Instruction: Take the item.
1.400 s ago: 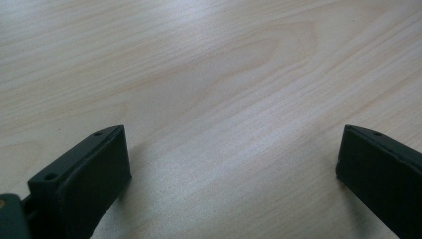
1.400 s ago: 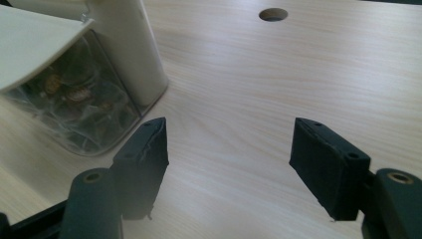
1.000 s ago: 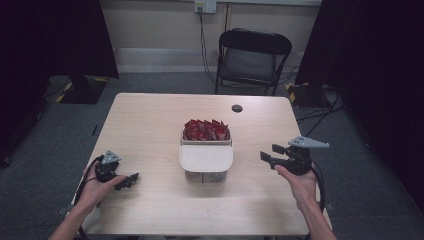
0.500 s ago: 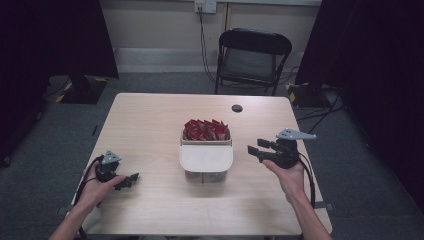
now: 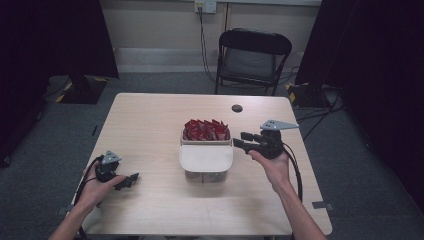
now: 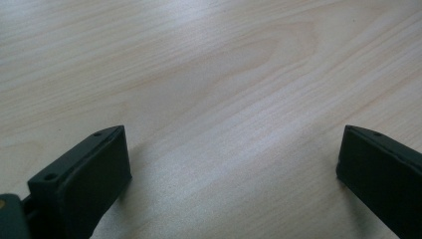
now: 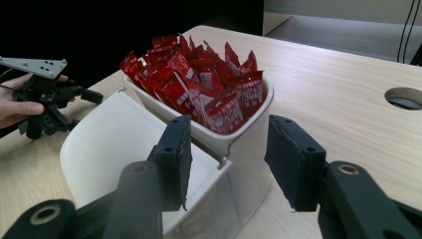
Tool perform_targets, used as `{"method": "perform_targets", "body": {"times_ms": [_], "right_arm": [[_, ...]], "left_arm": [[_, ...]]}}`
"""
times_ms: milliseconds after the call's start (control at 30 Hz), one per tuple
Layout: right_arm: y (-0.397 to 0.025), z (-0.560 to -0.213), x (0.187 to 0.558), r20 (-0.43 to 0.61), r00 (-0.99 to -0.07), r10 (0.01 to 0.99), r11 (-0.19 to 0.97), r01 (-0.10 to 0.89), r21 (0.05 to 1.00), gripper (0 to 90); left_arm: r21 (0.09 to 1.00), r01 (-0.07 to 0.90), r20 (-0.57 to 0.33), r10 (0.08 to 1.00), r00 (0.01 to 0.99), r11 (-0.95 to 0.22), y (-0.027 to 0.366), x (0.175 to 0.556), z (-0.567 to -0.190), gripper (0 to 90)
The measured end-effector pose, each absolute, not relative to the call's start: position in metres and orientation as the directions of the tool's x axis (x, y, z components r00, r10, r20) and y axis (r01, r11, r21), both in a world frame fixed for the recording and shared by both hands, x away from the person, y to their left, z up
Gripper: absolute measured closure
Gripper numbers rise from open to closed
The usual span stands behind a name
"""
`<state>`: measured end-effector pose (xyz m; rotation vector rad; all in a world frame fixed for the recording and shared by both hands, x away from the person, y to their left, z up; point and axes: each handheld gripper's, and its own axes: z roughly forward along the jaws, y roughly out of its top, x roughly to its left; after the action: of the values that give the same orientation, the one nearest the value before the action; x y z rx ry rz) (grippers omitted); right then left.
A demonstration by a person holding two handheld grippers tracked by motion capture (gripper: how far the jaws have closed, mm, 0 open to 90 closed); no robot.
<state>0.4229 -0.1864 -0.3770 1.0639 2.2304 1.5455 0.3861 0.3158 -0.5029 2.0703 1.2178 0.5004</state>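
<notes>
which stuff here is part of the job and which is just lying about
Part of the job:
- red packets
- white bin holding them
- right tool, open, aimed at the bin
- left tool, open, low over the table

Just lying about:
- folding chair
- table's cable hole
- wall socket

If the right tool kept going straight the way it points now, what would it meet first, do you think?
Most likely the white plastic bin full of red sachets: the open right tool points at its rim, though depth is hard to judge.
</notes>
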Motion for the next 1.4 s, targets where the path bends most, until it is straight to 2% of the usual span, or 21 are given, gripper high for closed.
{"method": "perform_targets", "body": {"times_ms": [367,1100,1267,1400], "right_arm": [[-0.175,-0.376,0.434,0.205,-0.725,0.658,0.197,0.428,0.882,59.6],[-0.156,-0.386,0.447,0.193,-0.741,0.643,0.22,0.421,0.88,59.4],[-0.153,-0.386,0.449,0.188,-0.735,0.652,0.232,0.429,0.873,67.4],[-0.153,-0.387,0.451,0.19,-0.74,0.645,0.236,0.429,0.872,70.2]], "left_arm": [[0.718,0.613,-0.015,0.874,0.486,-0.328,0.315,0.386,-0.503,0.0],[0.714,0.613,-0.009,0.871,0.491,-0.338,0.316,0.386,-0.503,0.0],[0.714,0.614,-0.01,0.871,0.491,-0.338,0.316,0.386,-0.503,0.0],[0.714,0.614,-0.01,0.871,0.491,-0.337,0.316,0.386,-0.503,0.0]]}}
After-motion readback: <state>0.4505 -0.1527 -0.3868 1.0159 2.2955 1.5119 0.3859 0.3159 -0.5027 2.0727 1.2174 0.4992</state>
